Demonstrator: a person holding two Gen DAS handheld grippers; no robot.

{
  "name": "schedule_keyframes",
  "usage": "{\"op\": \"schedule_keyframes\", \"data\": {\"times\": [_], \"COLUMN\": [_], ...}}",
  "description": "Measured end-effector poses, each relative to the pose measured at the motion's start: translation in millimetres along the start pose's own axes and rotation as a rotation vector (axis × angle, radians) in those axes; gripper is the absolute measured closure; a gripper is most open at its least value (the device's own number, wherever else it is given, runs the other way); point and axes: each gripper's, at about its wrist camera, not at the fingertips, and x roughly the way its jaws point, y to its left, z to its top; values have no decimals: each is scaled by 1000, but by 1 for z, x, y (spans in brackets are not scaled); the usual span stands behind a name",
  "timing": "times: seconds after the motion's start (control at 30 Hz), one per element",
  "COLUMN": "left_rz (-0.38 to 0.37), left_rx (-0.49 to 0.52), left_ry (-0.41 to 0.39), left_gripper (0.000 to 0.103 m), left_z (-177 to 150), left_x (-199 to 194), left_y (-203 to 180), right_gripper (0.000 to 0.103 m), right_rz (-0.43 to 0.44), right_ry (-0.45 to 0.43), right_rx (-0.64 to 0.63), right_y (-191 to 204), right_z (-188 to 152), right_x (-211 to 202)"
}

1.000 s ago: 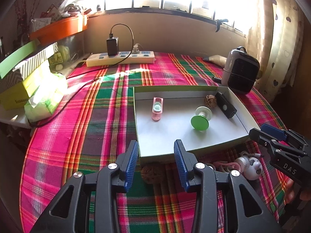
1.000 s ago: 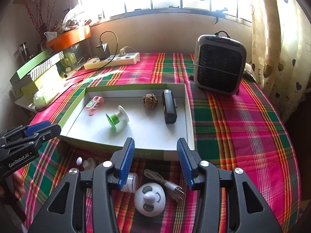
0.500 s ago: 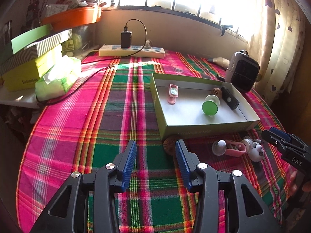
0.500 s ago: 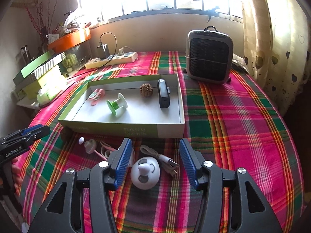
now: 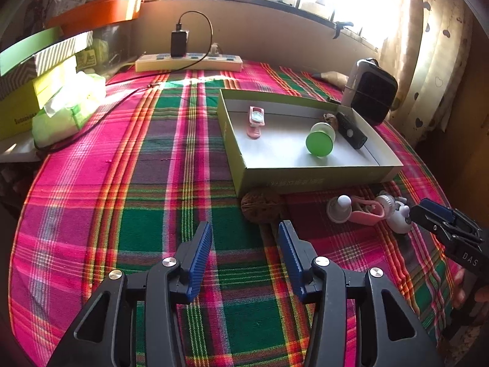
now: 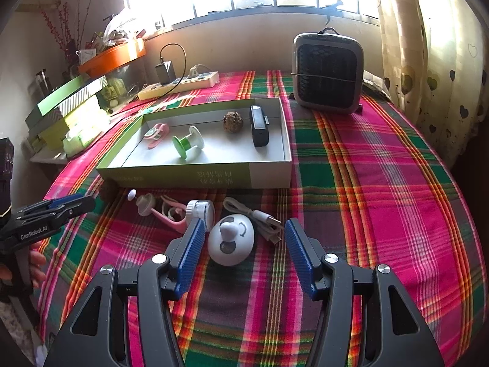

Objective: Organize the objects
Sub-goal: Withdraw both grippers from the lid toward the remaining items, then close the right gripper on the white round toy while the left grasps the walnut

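Both hand-held grippers have pulled back from the shallow green cardboard box, so more of the table with the pink and green checked cloth shows. The left hand-held gripper is open and empty, aimed at the brown walnut by the box. The right hand-held gripper is open around the white egg-shaped toy, probably to grab it.

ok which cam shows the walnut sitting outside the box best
The left wrist view: the walnut lies whole against the box front wall, just ahead of the open left gripper. The right wrist view shows only a dark, shadowed bit by the box corner.
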Motion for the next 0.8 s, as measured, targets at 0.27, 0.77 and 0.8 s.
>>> {"op": "schedule_keyframes", "data": {"times": [0.27,0.77,0.8], "left_rz": [11,43,48], "left_rx": [9,15,20], "left_ry": [16,9,9], "left_gripper": [59,59,59], "left_z": [7,16,16], "left_x": [14,23,23], "left_y": [-6,-10,-11], "right_gripper": [46,46,46], "right_rz": [0,-4,-5], "right_ry": [31,101,101], "right_rx": [-9,-8,-7], "right_y": [2,4,4], "right_z": [-6,-2,-2], "right_x": [5,24,24]}}
